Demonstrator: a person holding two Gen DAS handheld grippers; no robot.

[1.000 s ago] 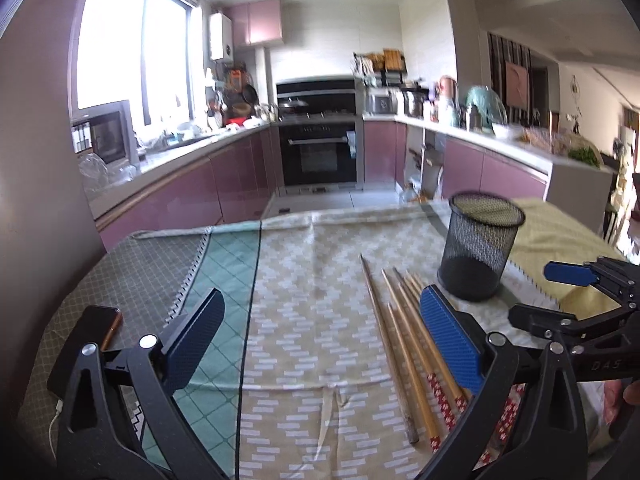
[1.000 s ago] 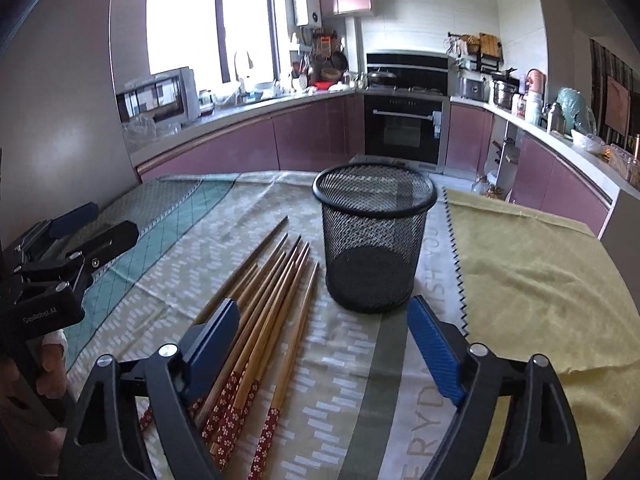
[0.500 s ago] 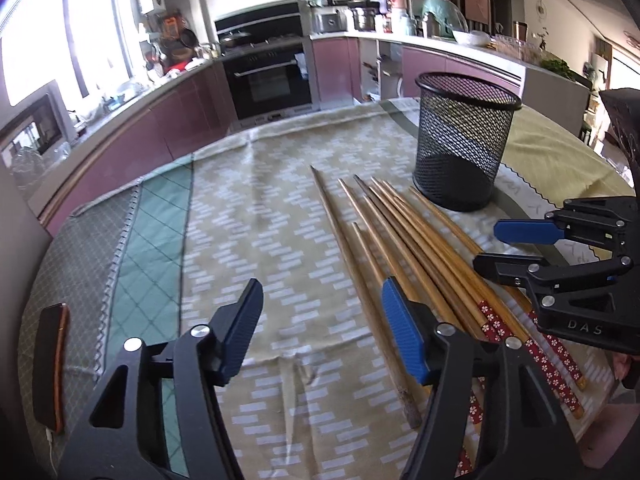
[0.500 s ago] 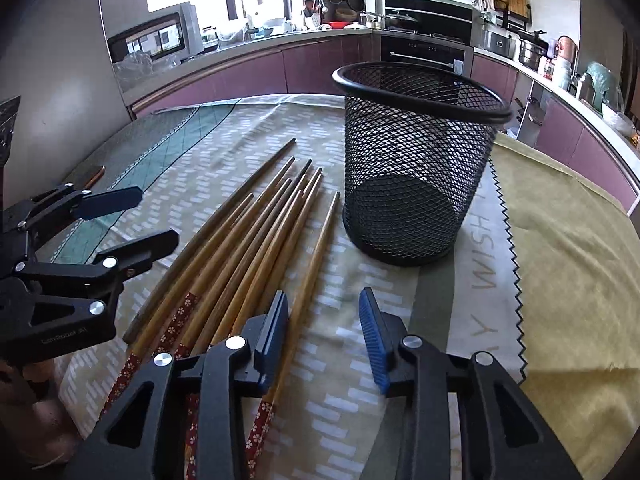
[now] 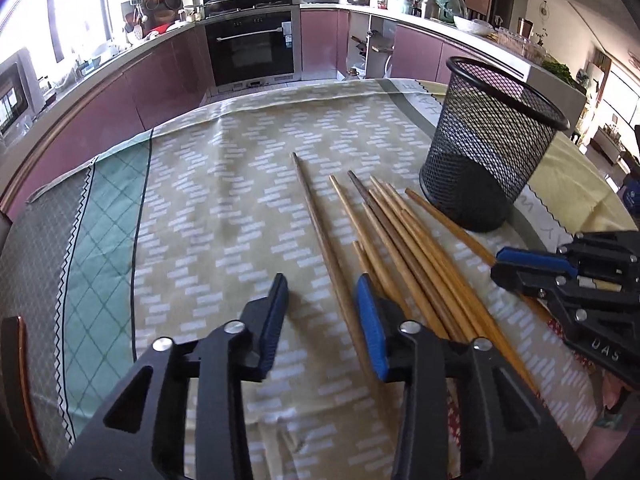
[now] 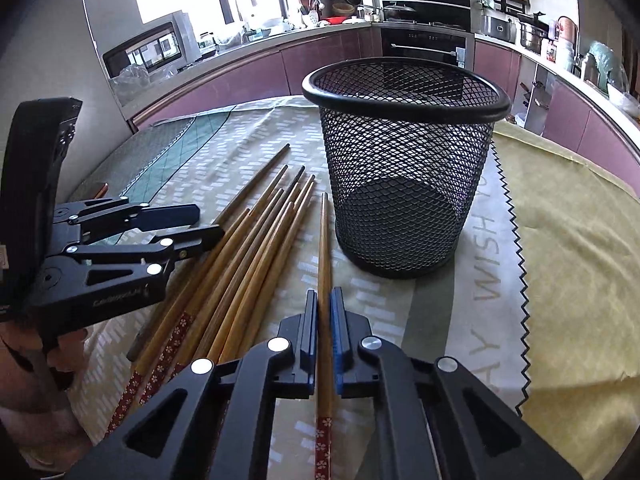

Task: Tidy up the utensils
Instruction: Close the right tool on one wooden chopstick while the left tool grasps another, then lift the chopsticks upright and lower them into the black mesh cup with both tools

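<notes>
Several wooden chopsticks (image 5: 394, 236) lie side by side on the patterned tablecloth, left of an upright black mesh holder (image 5: 488, 148). My left gripper (image 5: 322, 300) is open and low over the cloth, its jaws either side of the leftmost dark chopstick (image 5: 320, 232). My right gripper (image 6: 325, 312) is shut on the rightmost chopstick (image 6: 323, 248), which lies on the cloth and points toward the mesh holder (image 6: 404, 168). The bundle (image 6: 248, 256) lies to its left. The right gripper also shows in the left wrist view (image 5: 520, 264), and the left gripper in the right wrist view (image 6: 200, 224).
A dark flat object with a copper edge (image 5: 18, 364) lies on the cloth at the far left. A yellow cloth (image 6: 568, 240) covers the table right of the holder. Kitchen counters and an oven (image 5: 252, 52) stand beyond the table edge.
Both grippers have dropped toward the chopsticks. The right gripper has closed onto the rightmost chopstick. The left gripper's jaws have narrowed around the leftmost chopstick but remain apart.
</notes>
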